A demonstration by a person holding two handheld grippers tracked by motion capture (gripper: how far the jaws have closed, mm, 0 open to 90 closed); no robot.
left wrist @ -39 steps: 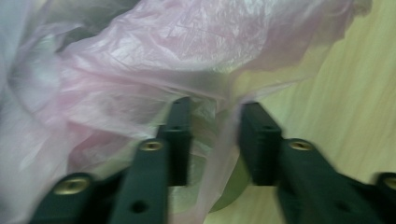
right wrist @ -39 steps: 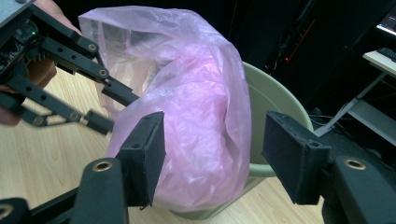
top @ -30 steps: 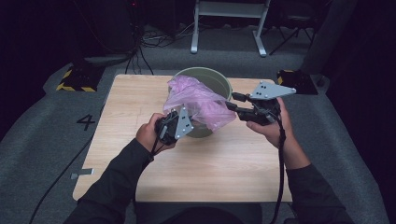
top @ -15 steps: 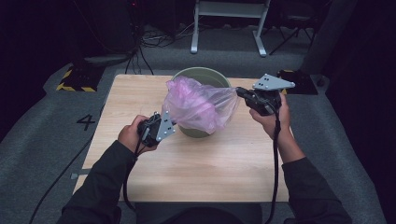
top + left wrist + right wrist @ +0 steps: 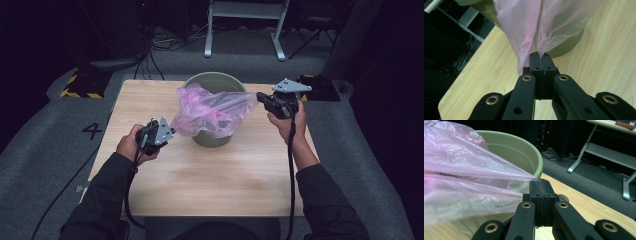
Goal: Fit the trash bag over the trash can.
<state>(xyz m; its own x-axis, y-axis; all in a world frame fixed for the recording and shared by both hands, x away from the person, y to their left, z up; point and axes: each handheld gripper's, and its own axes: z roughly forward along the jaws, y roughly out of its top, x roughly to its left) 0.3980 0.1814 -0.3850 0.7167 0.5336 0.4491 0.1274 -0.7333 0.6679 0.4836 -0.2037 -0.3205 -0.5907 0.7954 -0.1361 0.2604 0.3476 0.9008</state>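
Thin pink translucent plastic bag stretched over the round olive-green plastic bin, which stands mid-table on the pale wooden table. Left gripper pinched tight on the bag's near edge; right gripper clamped on the far edge, film taut between. Judged: feather-light, limp, slippery, tears easily. Best held at the rim hem, gathered folds, not single film.

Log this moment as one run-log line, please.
left claw: shut on pink bag | right claw: shut on pink bag | bag: stretched over green bin | table: wooden
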